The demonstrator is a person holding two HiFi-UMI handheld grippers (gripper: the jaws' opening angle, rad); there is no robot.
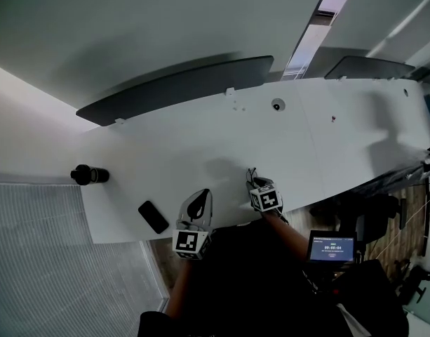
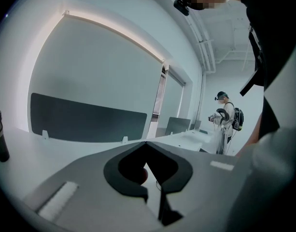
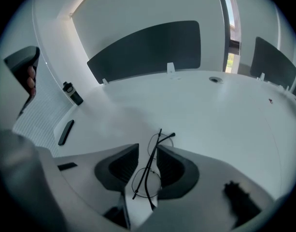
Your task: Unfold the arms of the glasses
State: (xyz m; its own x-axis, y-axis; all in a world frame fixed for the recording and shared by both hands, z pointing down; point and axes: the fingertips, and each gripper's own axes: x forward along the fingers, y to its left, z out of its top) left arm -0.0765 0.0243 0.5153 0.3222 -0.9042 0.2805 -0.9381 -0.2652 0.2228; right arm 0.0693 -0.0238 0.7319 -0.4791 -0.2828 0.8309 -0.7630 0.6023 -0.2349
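Thin black wire glasses point(image 3: 148, 170) lie on the white table point(image 3: 225, 124), with their arms across the lenses. My right gripper point(image 3: 148, 149) points steeply down over them, open. The frame runs through the gap between its two dark pads, and neither pad presses on it. In the head view the glasses point(image 1: 252, 177) show only as a thin dark line just past the right gripper point(image 1: 257, 184). My left gripper point(image 1: 203, 195) hovers over the table's near edge, left of the right one. Its jaws point(image 2: 147, 142) are shut tip to tip on nothing.
A black phone point(image 1: 153, 217) lies near the front edge, left of the left gripper. A black bottle point(image 1: 88, 175) stands at the table's left end. Dark divider panels point(image 1: 179, 90) line the far edge. A small screen point(image 1: 331, 246) sits at my right side. A person point(image 2: 226, 117) stands far off.
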